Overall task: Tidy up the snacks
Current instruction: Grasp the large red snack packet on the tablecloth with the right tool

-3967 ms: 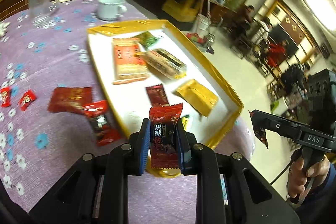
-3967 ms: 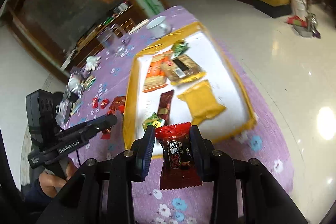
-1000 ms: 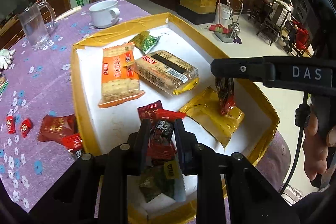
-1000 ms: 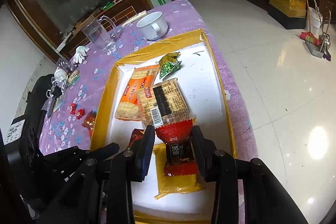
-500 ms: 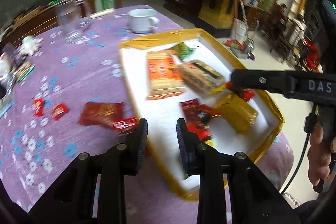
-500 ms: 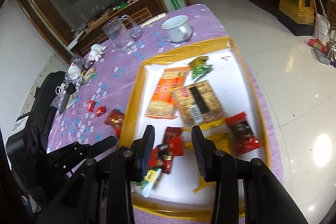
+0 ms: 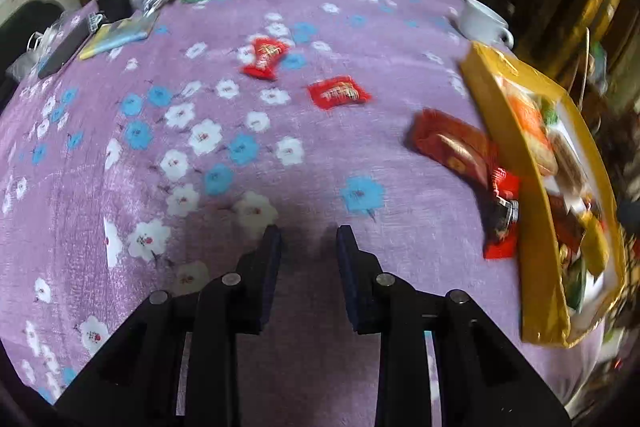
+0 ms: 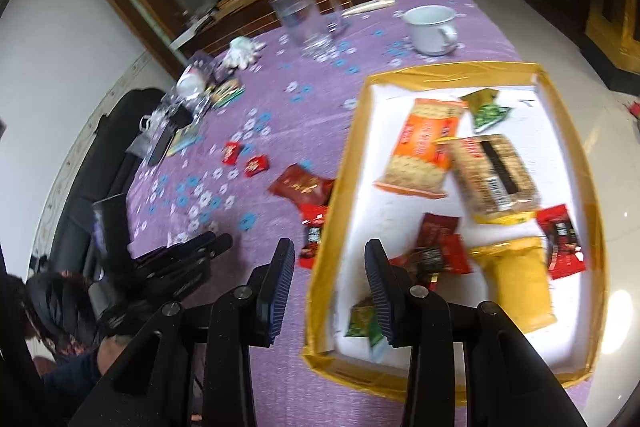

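Observation:
A gold-rimmed white tray [image 8: 352, 163] holds several snack packets, among them an orange cracker pack [image 8: 424, 147] and a red candy [image 8: 560, 241]. On the purple cloth left of the tray lie two small red candies [image 7: 264, 57] [image 7: 339, 91], a dark red packet [image 7: 450, 147] and a red-black candy [image 7: 502, 215] against the tray's wall [image 7: 516, 155]. My left gripper [image 7: 306, 233] is open and empty over bare cloth. My right gripper [image 8: 330, 255] is open and empty above the tray's left rim. The left gripper also shows in the right wrist view [image 8: 216, 245].
A white cup [image 8: 430, 29] and a glass pitcher [image 8: 304, 15] stand at the table's far side. Clutter with a phone, cards and a white glove [image 7: 120, 11] fills the far left. A black chair [image 8: 100, 147] stands by the table's left edge.
Both grippers let go of their red candies into the tray and now stand open. The left gripper has swung left over the cloth; the right has pulled back toward the tray's left rim.

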Tool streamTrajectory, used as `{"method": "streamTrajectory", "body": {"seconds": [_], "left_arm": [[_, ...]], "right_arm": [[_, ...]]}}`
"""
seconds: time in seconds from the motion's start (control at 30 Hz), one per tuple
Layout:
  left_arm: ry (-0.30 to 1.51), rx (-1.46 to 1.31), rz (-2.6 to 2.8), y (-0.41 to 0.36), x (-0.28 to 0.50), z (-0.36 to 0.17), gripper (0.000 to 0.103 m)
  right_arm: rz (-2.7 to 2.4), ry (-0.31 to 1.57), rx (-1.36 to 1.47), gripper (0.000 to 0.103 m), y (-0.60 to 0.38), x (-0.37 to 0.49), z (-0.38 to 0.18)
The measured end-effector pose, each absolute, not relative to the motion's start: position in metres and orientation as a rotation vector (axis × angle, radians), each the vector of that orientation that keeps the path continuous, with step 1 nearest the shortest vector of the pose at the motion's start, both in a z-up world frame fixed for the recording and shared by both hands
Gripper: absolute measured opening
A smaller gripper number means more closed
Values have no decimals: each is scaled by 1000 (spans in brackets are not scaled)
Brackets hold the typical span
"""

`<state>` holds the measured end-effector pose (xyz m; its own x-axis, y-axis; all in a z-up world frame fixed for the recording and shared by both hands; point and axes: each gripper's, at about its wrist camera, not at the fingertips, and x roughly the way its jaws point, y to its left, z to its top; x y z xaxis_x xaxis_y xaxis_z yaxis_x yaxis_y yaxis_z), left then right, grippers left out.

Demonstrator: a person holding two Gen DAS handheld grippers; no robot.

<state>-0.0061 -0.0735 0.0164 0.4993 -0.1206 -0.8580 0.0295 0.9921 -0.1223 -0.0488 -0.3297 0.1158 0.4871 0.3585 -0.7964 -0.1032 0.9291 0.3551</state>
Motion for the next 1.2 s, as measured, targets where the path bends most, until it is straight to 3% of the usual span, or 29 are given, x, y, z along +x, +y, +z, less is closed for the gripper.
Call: {"method": "streamTrajectory", "body": {"seconds": [0.17, 0.27, 0.4, 0.53, 0.73, 1.0, 1.2], "left_arm": [[1021, -112, -46, -73, 5, 10, 46], [997, -112, -25, -79, 11, 9, 61], [986, 35, -28, -95, 17, 3, 90], [992, 5, -6, -85, 21, 1, 103], [972, 5, 0, -84, 20, 0, 103], [972, 7, -5, -85, 21, 0, 103], [972, 6, -5, -84, 21, -1, 103]], "right_arm": [[314, 1055, 243, 41, -313, -43, 110], [334, 1075, 210, 45, -305, -35, 106], [370, 1085, 123, 46, -291, -19, 106], [406, 1088, 33, 55, -275, 5, 103], [485, 1125, -163, 62, -241, 46, 83], [549, 1228, -365, 62, -215, 76, 37], [525, 1240, -405, 57, -203, 81, 19]]}}
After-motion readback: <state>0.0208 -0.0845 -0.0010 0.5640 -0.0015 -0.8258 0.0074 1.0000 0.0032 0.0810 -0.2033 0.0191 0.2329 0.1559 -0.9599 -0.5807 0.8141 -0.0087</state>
